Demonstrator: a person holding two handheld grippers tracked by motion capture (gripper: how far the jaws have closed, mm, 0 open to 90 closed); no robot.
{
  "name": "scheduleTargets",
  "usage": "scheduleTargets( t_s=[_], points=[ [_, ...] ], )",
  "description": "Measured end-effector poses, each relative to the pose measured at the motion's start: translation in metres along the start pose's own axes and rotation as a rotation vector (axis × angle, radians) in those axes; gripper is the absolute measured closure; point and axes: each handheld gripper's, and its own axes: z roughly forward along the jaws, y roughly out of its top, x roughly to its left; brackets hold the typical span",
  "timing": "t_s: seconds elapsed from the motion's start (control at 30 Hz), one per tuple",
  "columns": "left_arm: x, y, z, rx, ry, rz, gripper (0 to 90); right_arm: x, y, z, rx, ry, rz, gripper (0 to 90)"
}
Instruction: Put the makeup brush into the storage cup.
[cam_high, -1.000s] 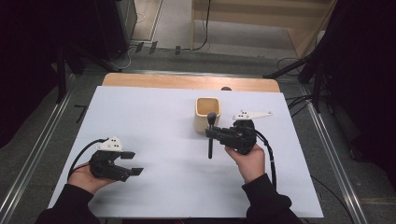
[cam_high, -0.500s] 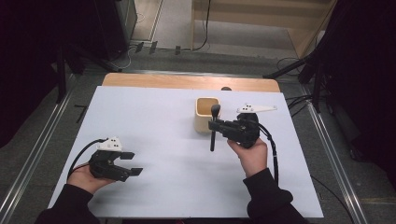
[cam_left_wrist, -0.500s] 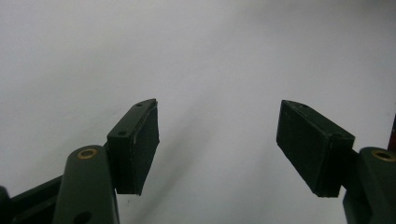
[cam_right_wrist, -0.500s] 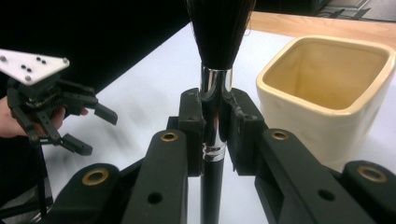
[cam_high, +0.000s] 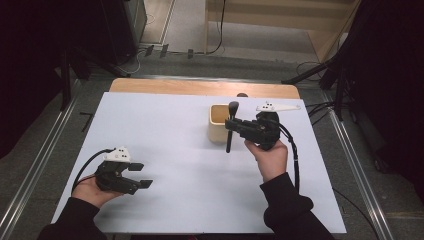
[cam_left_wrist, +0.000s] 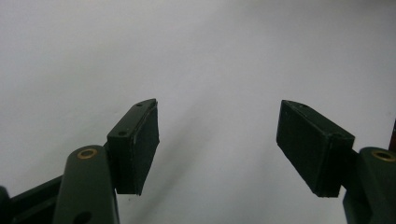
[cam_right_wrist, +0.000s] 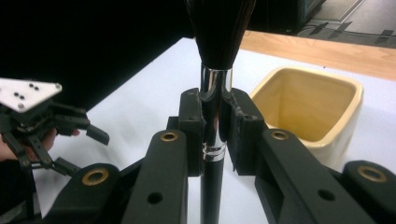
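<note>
White table (cam_high: 165, 130) in dark room: right claw (cam_high: 231, 124) clamps brush (cam_high: 229, 142), left claw (cam_high: 141, 175) apart.

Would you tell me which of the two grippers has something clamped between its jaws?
The right gripper: its jaws are shut on an upright makeup brush beside the cream cup. The left gripper has its jaws open over bare table.
</note>
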Motion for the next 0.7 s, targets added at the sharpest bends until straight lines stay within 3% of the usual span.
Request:
scheduleTargets(
  t_s=[0.7],
  points=[
    [0.002,-0.001,0.001,0.011,0.004,-0.004,30.7,0.000,0.036,-0.001,-0.026,-0.051,-0.028,78.3]
  ],
)
